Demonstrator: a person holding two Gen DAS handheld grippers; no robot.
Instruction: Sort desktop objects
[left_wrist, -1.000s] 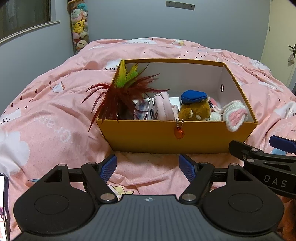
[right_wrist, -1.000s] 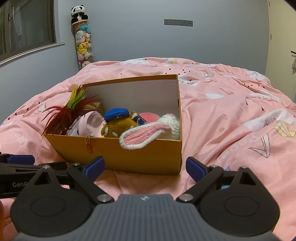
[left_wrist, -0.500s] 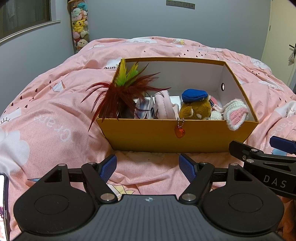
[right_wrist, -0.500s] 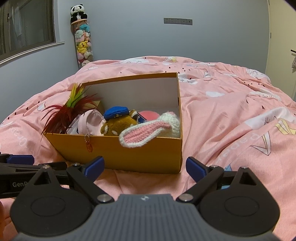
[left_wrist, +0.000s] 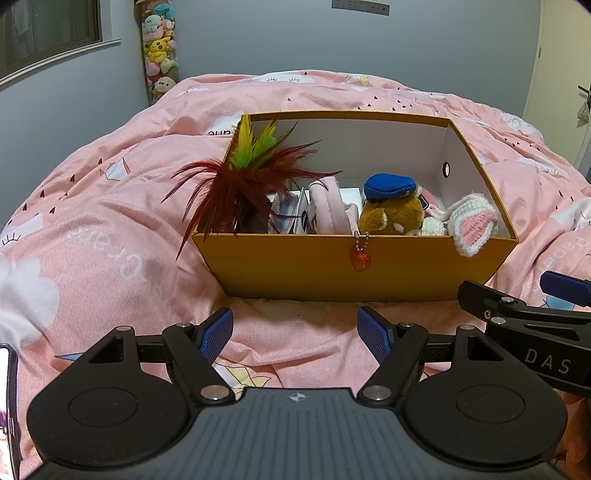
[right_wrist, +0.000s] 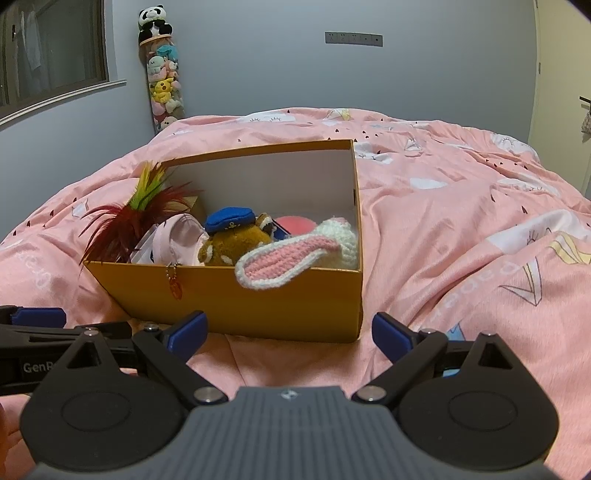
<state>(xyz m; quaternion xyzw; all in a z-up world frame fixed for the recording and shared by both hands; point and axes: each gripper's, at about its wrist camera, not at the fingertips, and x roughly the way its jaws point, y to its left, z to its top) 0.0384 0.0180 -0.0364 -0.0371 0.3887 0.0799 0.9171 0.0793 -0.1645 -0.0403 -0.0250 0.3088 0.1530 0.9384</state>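
An orange cardboard box (left_wrist: 354, 269) (right_wrist: 229, 299) rests on the pink bed. Inside it are a red and green feather tuft (left_wrist: 247, 177) (right_wrist: 136, 214), a pink pouch (left_wrist: 328, 210) (right_wrist: 181, 243), a brown plush with a blue cap (left_wrist: 391, 210) (right_wrist: 232, 240) and a crocheted bunny ear (left_wrist: 472, 229) (right_wrist: 284, 262) drooping over the front wall. A red charm (left_wrist: 360, 260) (right_wrist: 176, 290) dangles down the front. My left gripper (left_wrist: 295, 334) is open just before the box, holding nothing. My right gripper (right_wrist: 290, 332) is open too, by the box's right front corner.
A pink duvet (left_wrist: 92, 240) (right_wrist: 480, 229) covers the whole bed, rumpled around the box. A tall tube of plush toys (left_wrist: 160, 48) (right_wrist: 164, 85) stands against the grey wall at the back left. A window (right_wrist: 55, 55) is on the left.
Both views have drawn back and risen slightly, so the box sits a little lower and further off. The grippers stay open and empty.
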